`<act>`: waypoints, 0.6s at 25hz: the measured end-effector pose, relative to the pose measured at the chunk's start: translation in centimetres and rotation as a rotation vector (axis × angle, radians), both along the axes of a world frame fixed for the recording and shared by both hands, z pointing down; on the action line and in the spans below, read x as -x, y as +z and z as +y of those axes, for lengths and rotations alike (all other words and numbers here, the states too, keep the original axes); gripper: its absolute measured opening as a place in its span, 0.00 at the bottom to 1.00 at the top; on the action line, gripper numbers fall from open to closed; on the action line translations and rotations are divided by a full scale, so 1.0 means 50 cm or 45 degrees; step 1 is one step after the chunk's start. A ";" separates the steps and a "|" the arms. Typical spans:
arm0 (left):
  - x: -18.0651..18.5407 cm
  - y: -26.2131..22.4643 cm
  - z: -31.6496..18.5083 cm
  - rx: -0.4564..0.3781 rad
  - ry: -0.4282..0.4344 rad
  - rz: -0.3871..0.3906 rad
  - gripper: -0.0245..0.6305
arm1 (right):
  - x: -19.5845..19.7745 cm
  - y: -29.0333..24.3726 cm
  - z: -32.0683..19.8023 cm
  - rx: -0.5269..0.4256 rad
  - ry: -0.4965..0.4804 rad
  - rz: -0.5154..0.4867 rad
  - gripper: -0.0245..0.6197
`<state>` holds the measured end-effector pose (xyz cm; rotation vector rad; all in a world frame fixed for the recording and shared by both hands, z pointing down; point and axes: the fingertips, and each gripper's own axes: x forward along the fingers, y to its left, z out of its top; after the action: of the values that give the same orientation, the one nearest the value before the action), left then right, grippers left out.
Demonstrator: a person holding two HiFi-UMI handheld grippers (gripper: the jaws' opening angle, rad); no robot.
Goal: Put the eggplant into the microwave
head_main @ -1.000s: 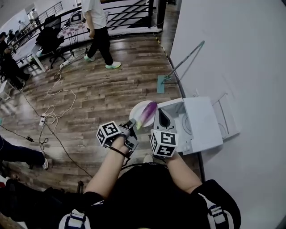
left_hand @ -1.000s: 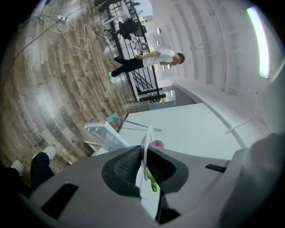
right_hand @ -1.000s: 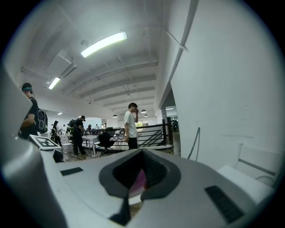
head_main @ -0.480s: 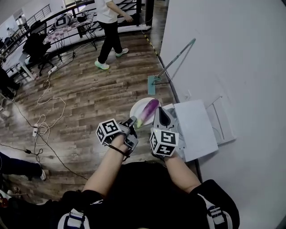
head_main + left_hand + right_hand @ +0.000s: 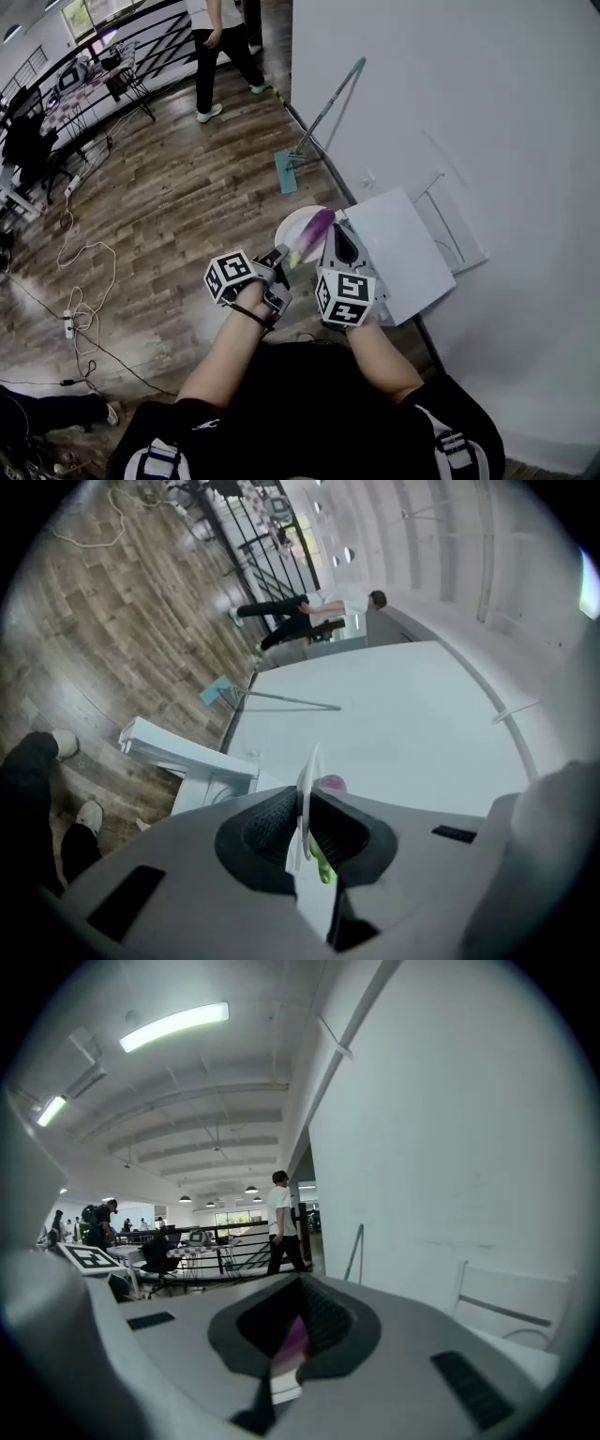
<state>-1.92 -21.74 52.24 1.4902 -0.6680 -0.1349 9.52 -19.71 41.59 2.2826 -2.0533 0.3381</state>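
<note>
The eggplant (image 5: pixel 313 229) looks glossy, the plate (image 5: pixel 288 225) smooth, the floor (image 5: pixel 169 206) wooden.

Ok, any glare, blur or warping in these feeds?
Head view: even light, sharp, edges bowed. Left gripper view: strong fisheye, dark corners, plate rim readable. Right gripper view: ceiling lamp glares, eggplant between the fingers blurred.

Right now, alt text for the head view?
Seen from above, a person holds a white plate carrying a purple eggplant between the left gripper and right gripper, beside a white microwave by the wall, wooden floor below.
</note>
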 end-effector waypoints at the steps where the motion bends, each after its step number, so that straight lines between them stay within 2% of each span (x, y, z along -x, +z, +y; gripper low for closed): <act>1: -0.003 0.002 -0.010 0.001 0.038 -0.004 0.08 | -0.004 0.003 -0.002 0.008 0.041 -0.001 0.05; 10: -0.064 0.004 -0.117 0.005 0.415 -0.022 0.08 | -0.063 0.012 -0.007 0.037 0.457 -0.015 0.05; 15: -0.108 0.024 -0.088 0.027 0.658 -0.014 0.08 | -0.072 0.038 0.068 0.046 0.697 -0.041 0.05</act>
<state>3.47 -26.16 53.46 1.5972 -0.2751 0.2761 13.12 -16.30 43.49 2.7937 -1.3789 0.4282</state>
